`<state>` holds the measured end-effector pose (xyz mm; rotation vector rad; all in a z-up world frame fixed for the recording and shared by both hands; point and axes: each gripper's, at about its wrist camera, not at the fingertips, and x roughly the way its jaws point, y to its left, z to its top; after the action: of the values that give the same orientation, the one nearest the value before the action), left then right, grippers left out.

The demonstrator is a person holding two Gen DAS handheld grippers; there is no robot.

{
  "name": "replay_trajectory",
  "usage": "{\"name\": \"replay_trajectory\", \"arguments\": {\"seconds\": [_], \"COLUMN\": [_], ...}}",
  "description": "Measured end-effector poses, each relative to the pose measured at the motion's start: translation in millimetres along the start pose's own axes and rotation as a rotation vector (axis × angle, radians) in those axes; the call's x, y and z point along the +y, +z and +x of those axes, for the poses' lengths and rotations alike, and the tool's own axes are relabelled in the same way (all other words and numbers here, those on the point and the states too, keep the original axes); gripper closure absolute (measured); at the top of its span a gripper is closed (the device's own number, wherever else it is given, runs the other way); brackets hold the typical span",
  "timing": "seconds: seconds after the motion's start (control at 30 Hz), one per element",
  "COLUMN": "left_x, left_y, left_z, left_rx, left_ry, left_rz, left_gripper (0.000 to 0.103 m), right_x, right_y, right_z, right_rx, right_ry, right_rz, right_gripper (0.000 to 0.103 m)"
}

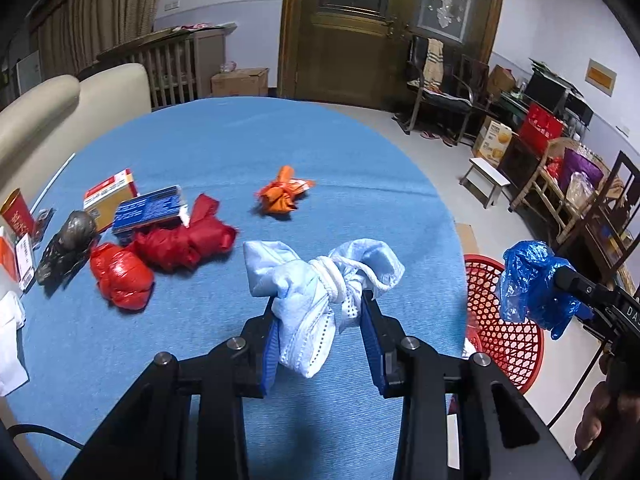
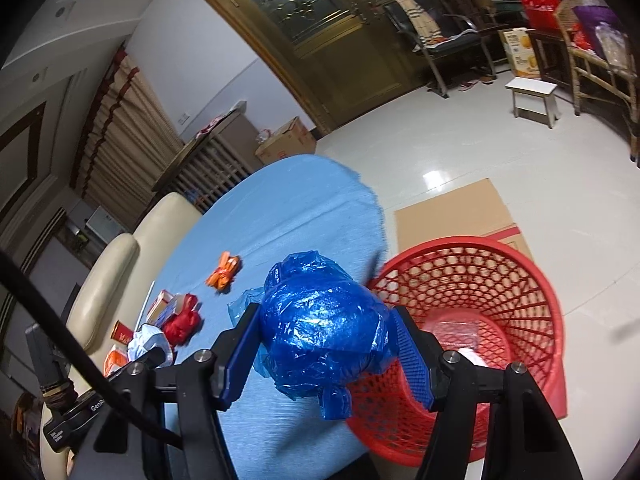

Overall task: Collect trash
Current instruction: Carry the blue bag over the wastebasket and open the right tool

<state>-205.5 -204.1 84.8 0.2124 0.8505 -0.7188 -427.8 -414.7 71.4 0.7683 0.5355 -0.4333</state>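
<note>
Left wrist view: both grippers carry trash above the blue table, beside the red basket.
Left wrist view has the left gripper [image 1: 320,300] clamped tight on a knotted bundle of pale blue face masks [image 1: 316,284], lifted over the blue tablecloth [image 1: 240,140]; red bags [image 1: 160,256], an orange wad [image 1: 282,192], small boxes [image 1: 128,204] and a dark lump [image 1: 68,244] lie behind it. Right wrist view has the right gripper [image 2: 324,332] roughly half open, its pads pressing a crumpled blue plastic bag [image 2: 320,320], held over the table edge just beside the red mesh basket [image 2: 520,304] on the floor, which holds some clear wrapping.
</note>
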Motion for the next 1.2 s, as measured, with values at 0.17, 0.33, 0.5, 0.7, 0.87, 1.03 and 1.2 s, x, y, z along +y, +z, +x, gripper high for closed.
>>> {"name": "replay_trajectory", "arguments": {"seconds": [0.17, 0.33, 0.5, 0.7, 0.87, 1.03, 1.2], "left_x": [-17, -33, -50, -78, -95, -107, -111], "left_y": [2, 3, 4, 1, 0, 0, 1], "left_z": [3, 5, 11, 22, 29, 32, 33], "left_rx": [0.004, 0.003, 0.014, 0.034, 0.046, 0.051, 0.053], "left_ry": [-0.017, -0.035, -0.052, -0.085, -0.098, -0.098, -0.101], "left_rz": [0.031, 0.068, 0.097, 0.151, 0.186, 0.206, 0.209], "left_gripper": [0.065, 0.065, 0.065, 0.065, 0.065, 0.065, 0.065], "right_x": [-15, -35, -61, -81, -88, -92, -96], "right_y": [0, 2, 3, -2, -5, -7, -9], "right_z": [-7, -15, -19, -11, -1, 5, 11], "right_rx": [-0.015, -0.032, -0.035, -0.001, 0.022, 0.033, 0.045], "right_ry": [-0.03, -0.09, -0.139, -0.184, -0.205, -0.217, -0.227], "right_rz": [0.019, 0.029, 0.058, 0.063, 0.049, 0.045, 0.052], "right_gripper": [0.036, 0.036, 0.036, 0.036, 0.036, 0.036, 0.036]}}
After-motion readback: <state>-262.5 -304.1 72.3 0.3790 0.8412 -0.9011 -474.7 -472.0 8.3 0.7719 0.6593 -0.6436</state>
